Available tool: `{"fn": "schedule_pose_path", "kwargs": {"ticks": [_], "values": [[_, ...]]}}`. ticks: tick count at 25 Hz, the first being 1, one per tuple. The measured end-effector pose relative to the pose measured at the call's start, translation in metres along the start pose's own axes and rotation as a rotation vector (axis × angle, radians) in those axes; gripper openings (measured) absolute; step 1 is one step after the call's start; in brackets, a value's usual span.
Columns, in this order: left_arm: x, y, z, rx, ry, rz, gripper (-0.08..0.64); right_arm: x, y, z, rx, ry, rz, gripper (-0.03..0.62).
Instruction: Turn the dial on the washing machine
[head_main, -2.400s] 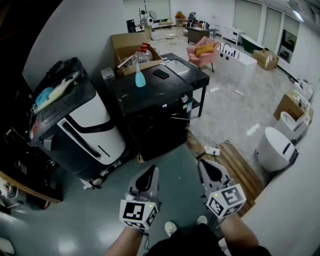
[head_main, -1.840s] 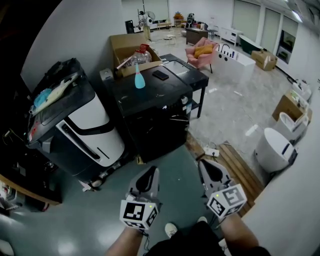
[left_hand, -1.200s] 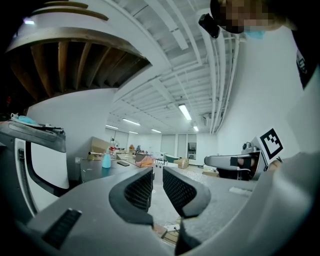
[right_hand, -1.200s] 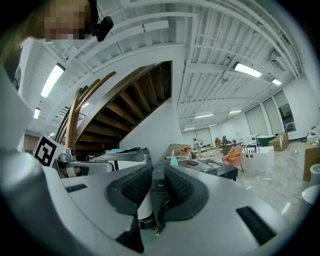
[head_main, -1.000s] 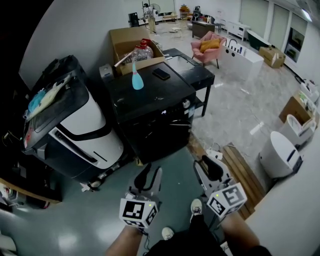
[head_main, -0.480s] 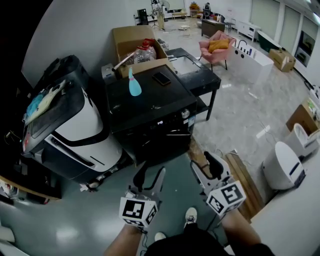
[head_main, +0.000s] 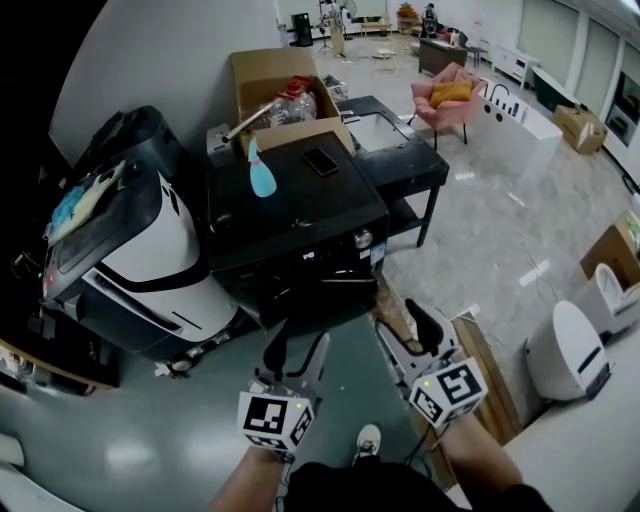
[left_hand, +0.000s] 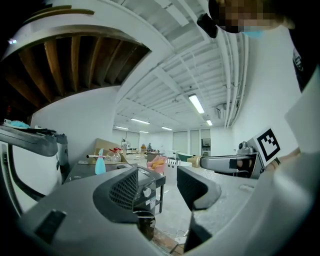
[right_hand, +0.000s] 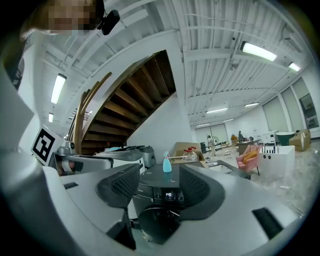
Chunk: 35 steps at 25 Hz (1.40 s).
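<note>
The black washing machine (head_main: 300, 225) stands ahead of me on the floor, with its silver dial (head_main: 363, 238) at the right end of the front panel and a lit display (head_main: 308, 256) beside it. Both grippers hover well short of it, touching nothing. My left gripper (head_main: 297, 350) has its jaws opening, nothing between them; the dial (left_hand: 146, 192) shows far off in their gap. My right gripper (head_main: 403, 328) is also opening and empty, framing the display (right_hand: 168, 194) and round door (right_hand: 157, 222). A blue spray bottle (head_main: 260, 172) and a phone (head_main: 322, 161) lie on the lid.
A white-and-black machine (head_main: 150, 260) crowds the washer's left side. Behind it sits a cardboard box (head_main: 275, 85), to its right a black table (head_main: 400, 150). A wooden board (head_main: 480, 370) and a white round appliance (head_main: 565, 350) lie at the right. My shoe (head_main: 367, 440) is below.
I have stepped closer to the washing machine, which now sits larger and lower in the head view. Both grippers' jaws have spread apart from nearly closed.
</note>
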<state>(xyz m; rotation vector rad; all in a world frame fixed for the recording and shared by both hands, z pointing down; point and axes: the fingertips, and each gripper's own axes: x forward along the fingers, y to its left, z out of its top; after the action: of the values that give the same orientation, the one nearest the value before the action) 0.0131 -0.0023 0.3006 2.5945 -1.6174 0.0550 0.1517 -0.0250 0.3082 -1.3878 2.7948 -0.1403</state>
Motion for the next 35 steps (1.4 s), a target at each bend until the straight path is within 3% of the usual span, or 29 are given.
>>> {"fn": "schedule_pose_path", "kwargs": {"ticks": [9,17,35], "values": [[0.029,-0.003,0.0,0.012,0.01,0.023,0.225,0.014,-0.04,-0.006,0.014,0.005,-0.005,0.238],[0.05,0.013,-0.006,0.005,0.038,-0.006,0.225,0.042,-0.053,-0.018,0.023,0.033,-0.037,0.241],[0.098,0.116,-0.019,-0.03,0.053,-0.143,0.225,0.144,-0.051,-0.04,-0.011,0.098,-0.177,0.252]]}}
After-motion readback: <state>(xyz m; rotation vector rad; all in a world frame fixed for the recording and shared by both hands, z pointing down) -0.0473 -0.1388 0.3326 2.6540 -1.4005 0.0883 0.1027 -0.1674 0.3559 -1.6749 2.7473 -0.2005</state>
